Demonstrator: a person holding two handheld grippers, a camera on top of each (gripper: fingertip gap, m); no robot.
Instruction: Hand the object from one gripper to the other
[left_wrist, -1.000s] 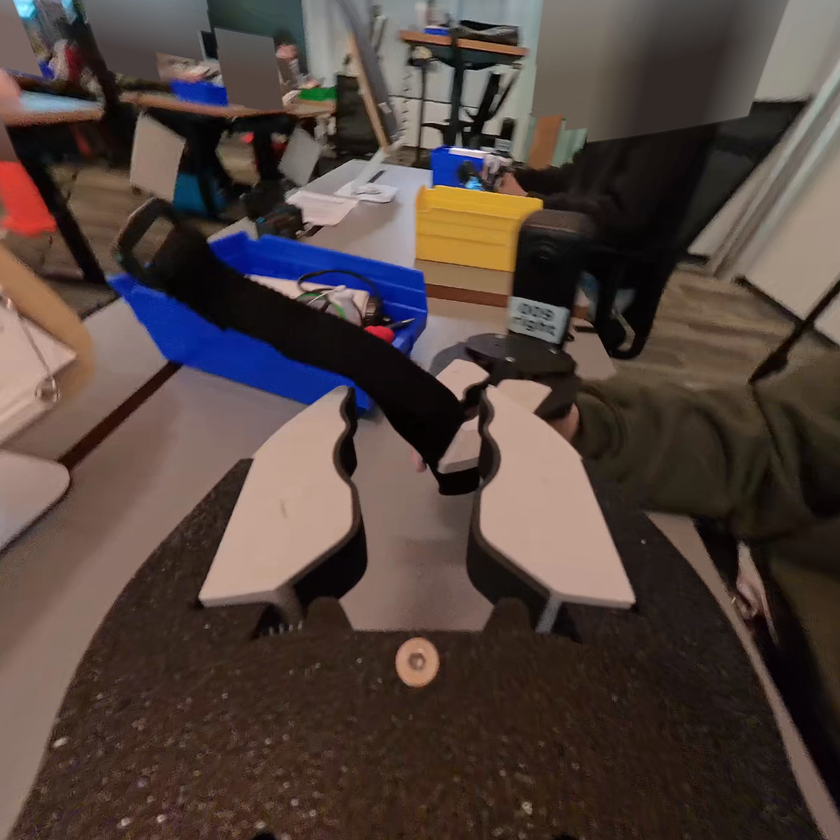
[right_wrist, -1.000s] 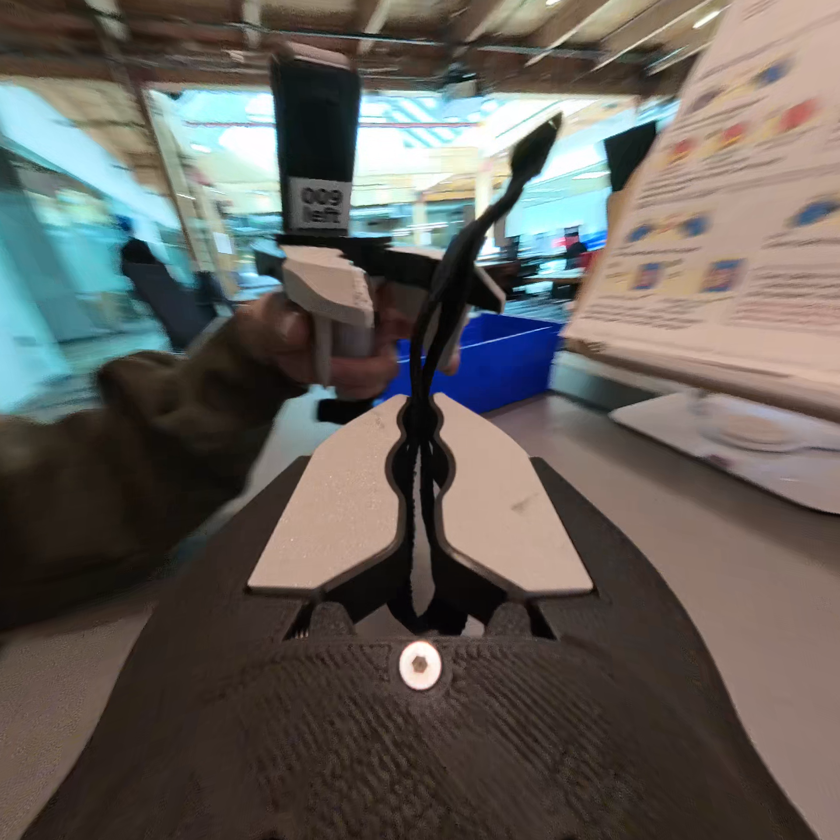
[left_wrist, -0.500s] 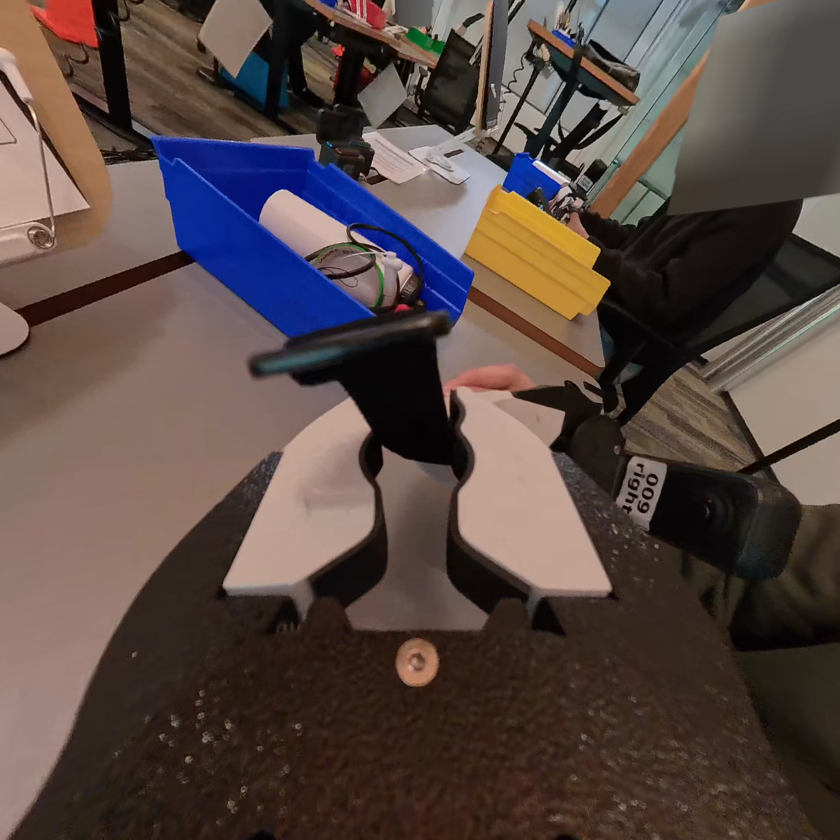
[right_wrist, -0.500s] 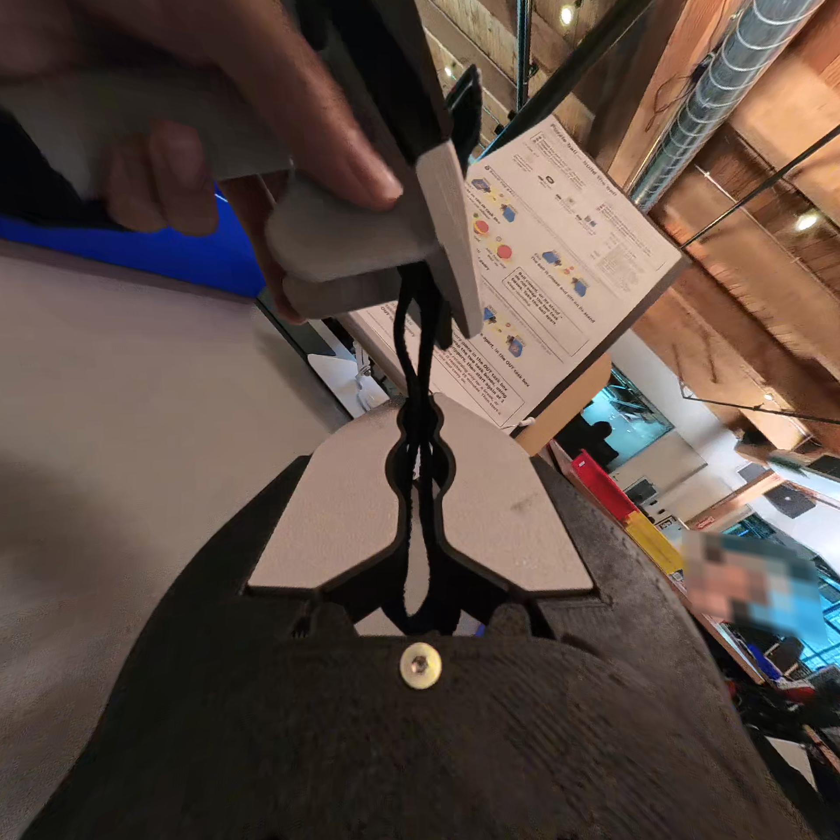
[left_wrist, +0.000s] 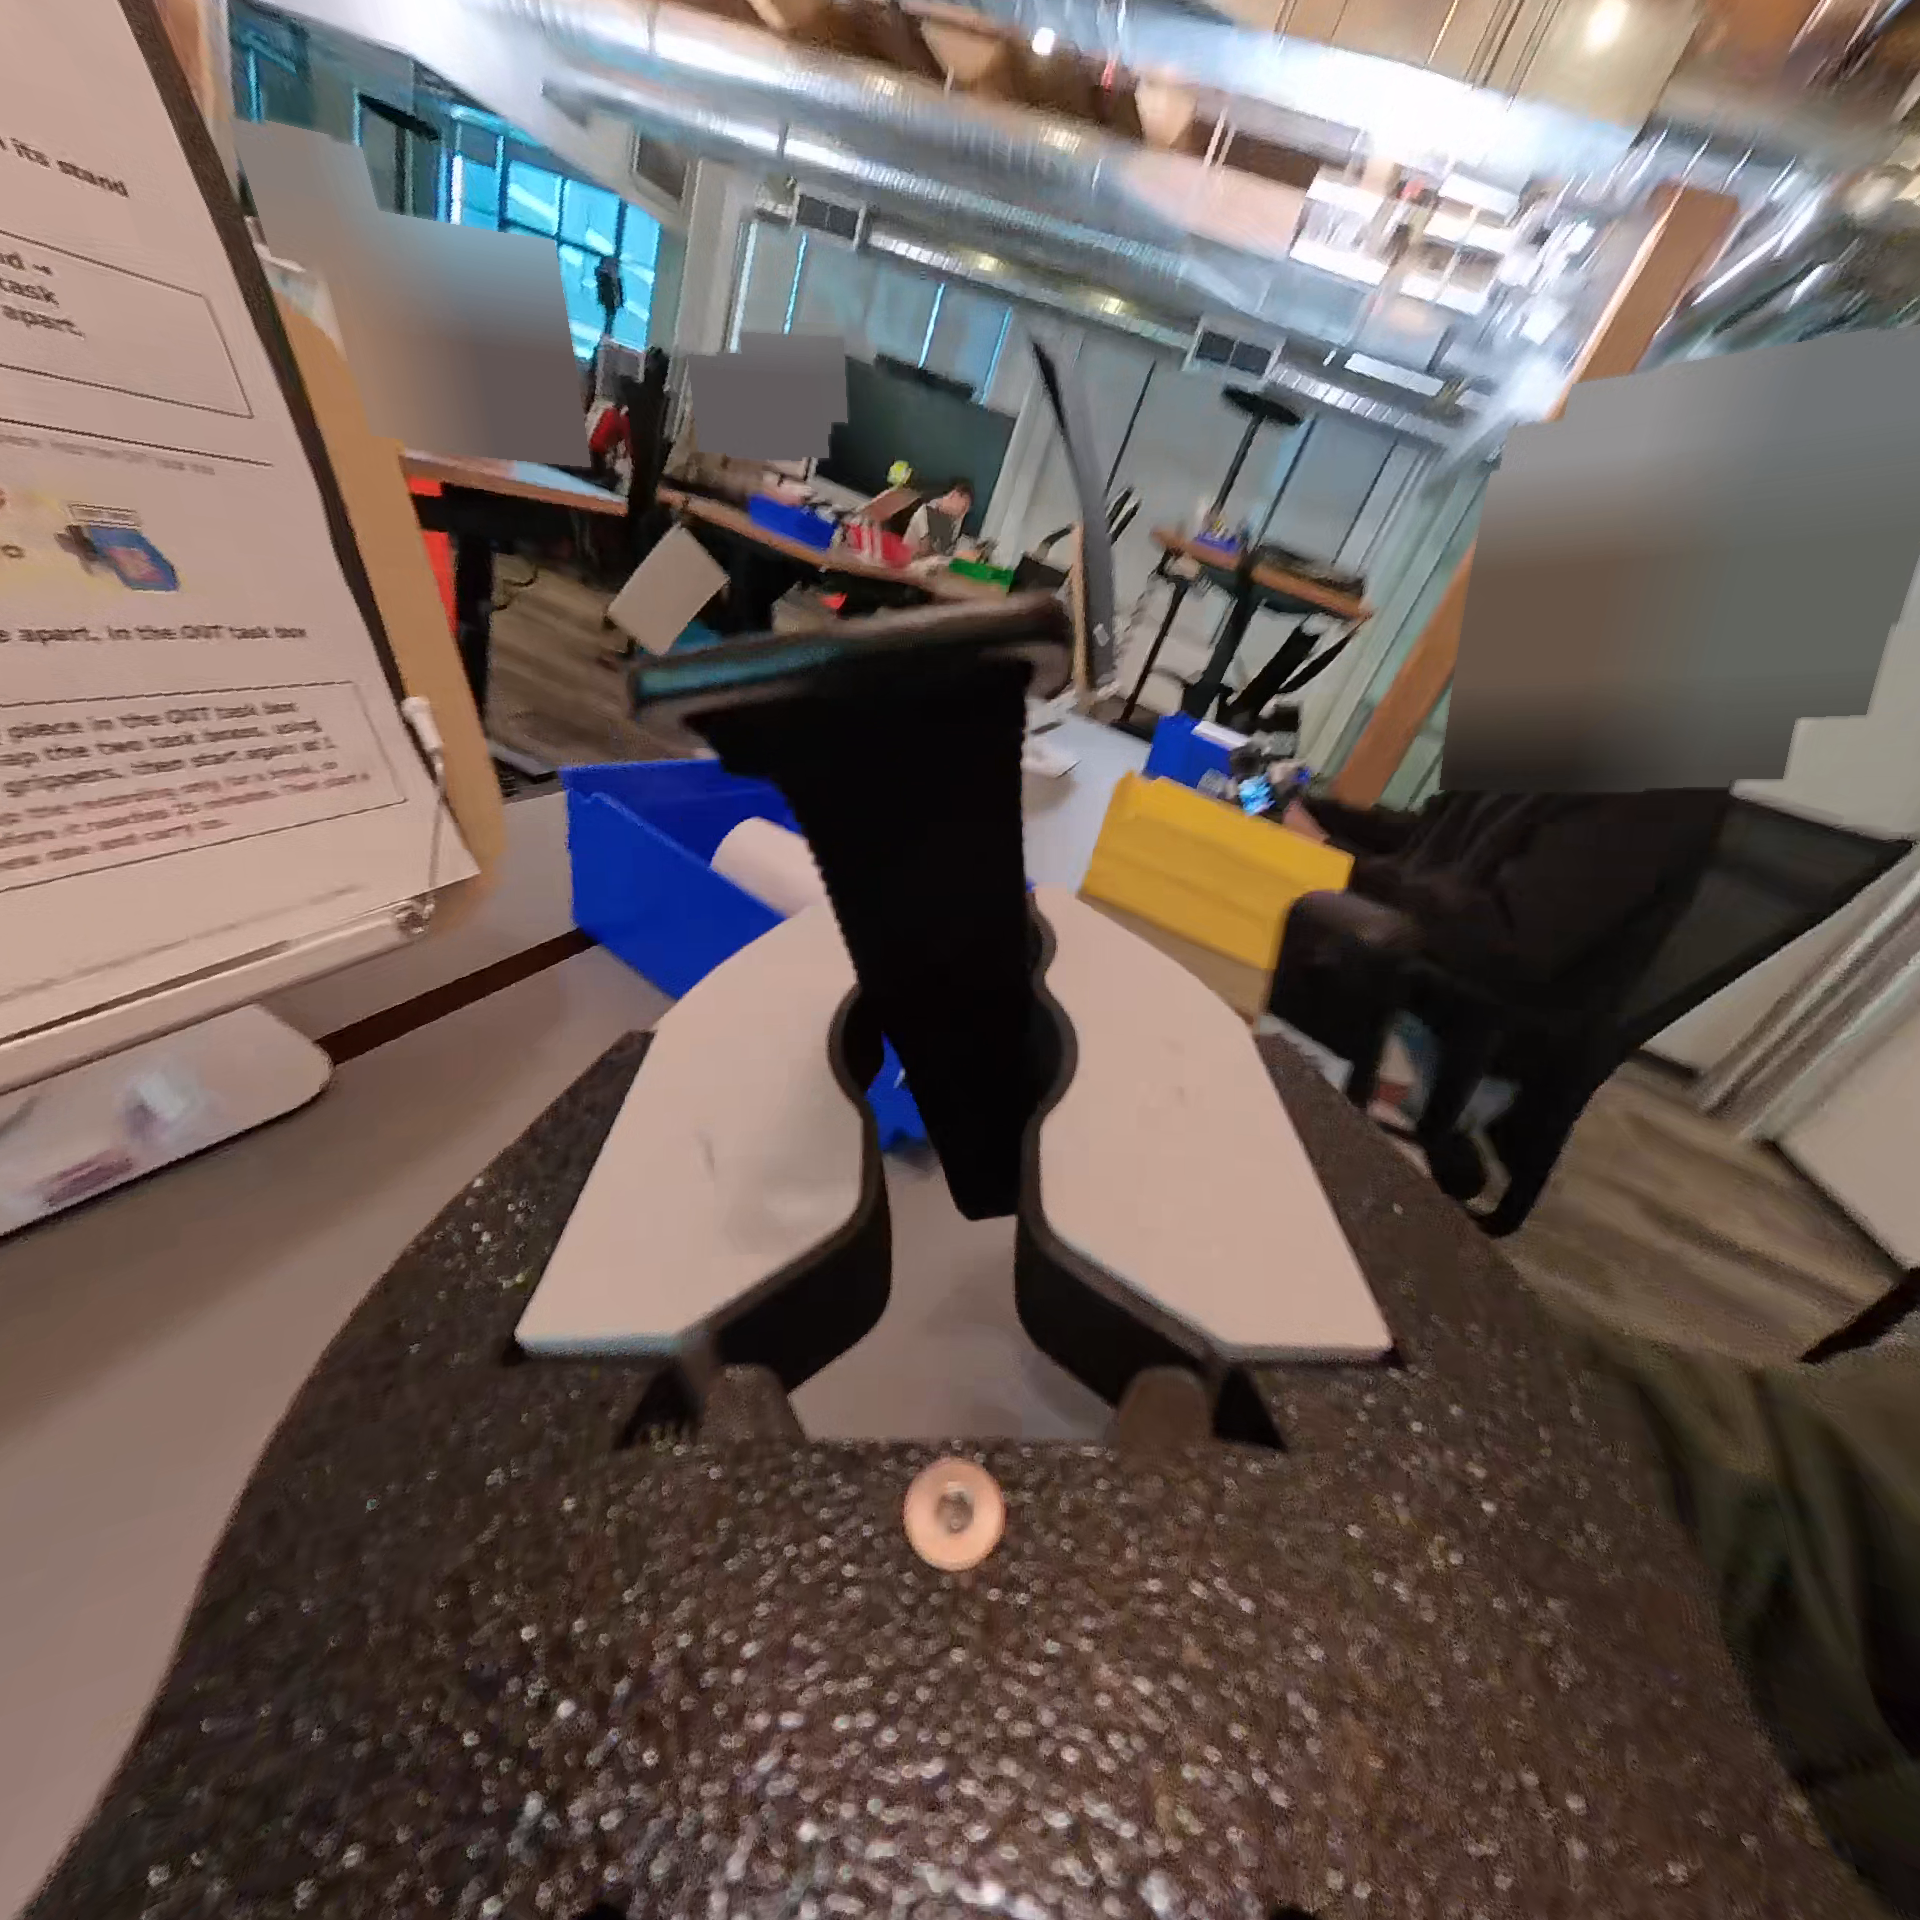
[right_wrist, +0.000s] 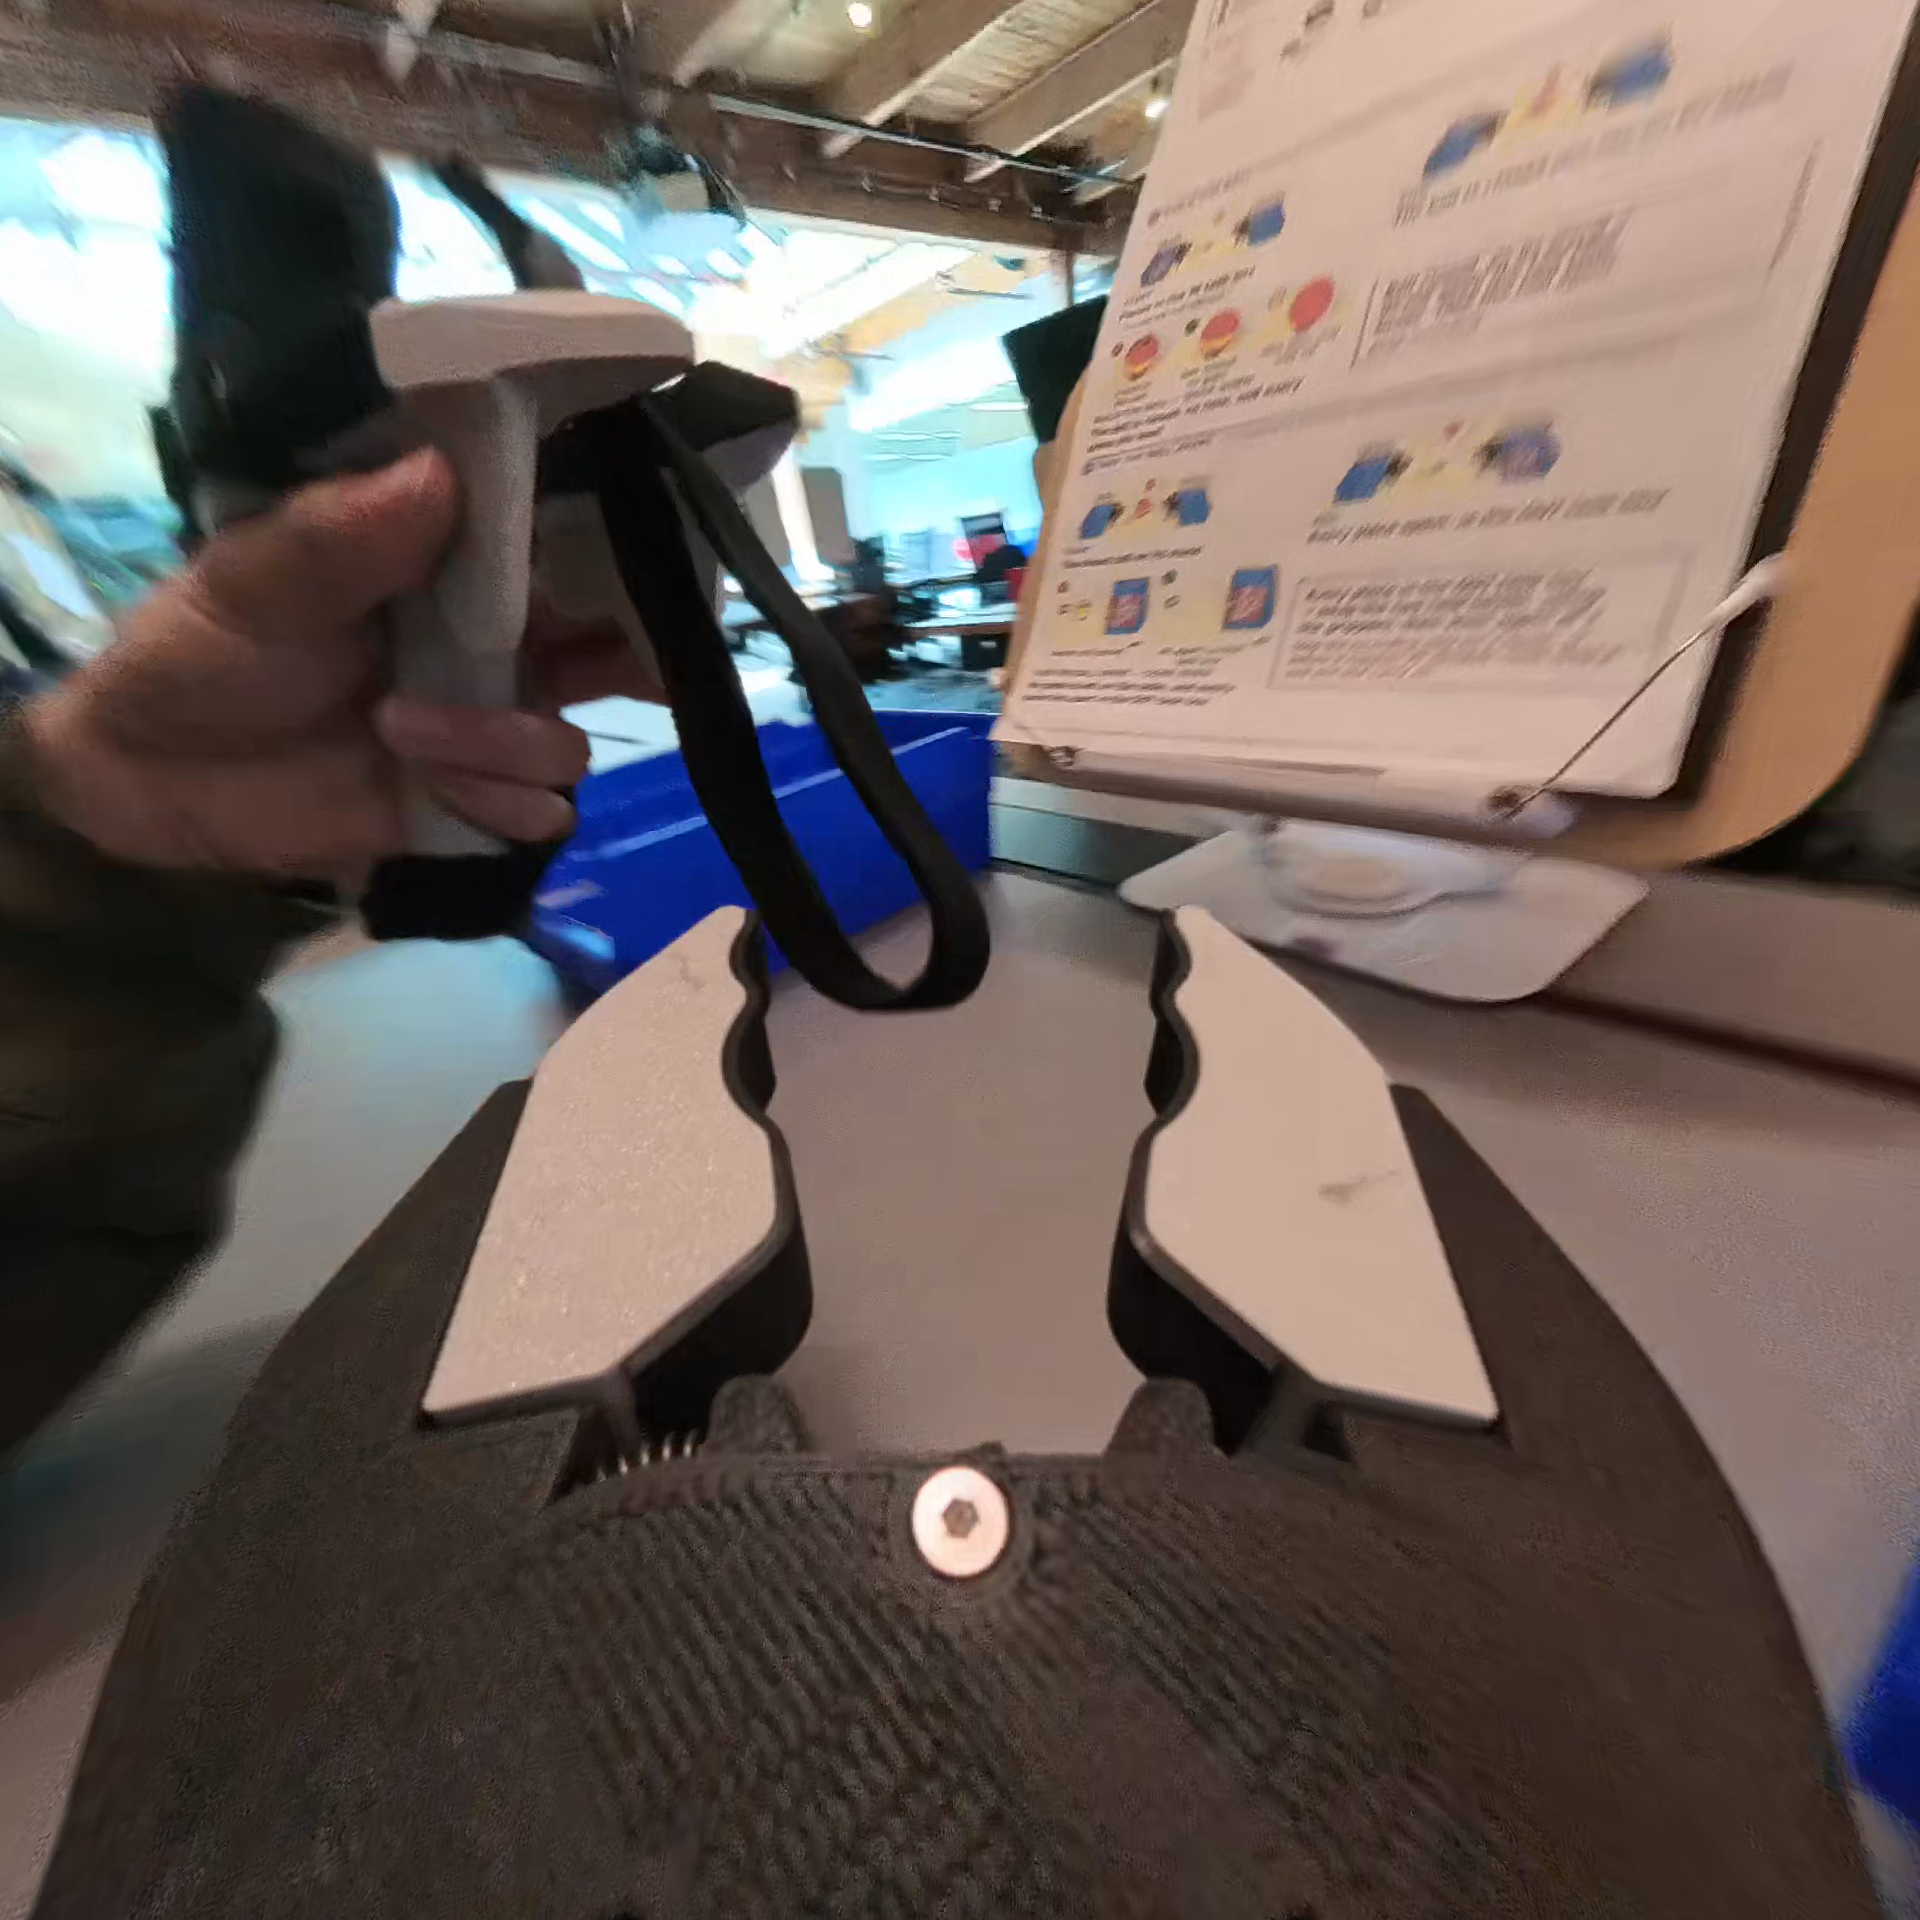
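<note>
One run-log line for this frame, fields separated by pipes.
left gripper: shut on black strap | right gripper: open, empty | strap loop hangs from left jaws, clear of right jaws | handover: done

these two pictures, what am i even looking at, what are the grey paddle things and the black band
Each picture comes from a camera mounted on a hand-held tool, a pincer with two grey fingers that a person squeezes; there is no robot arm. Each camera looks forward along its own tool's fingers.

In the left wrist view, the left tool is shut on a black strap, which stands up between its fingers. Behind it on the grey table sit a blue bin and a yellow bin, with an instruction sheet on a stand to the left.

In the right wrist view, the right tool is open and holds nothing. Farther off, a hand holds the left tool, with the strap's loop hanging down from it. So the strap is now in the left tool alone.
</note>
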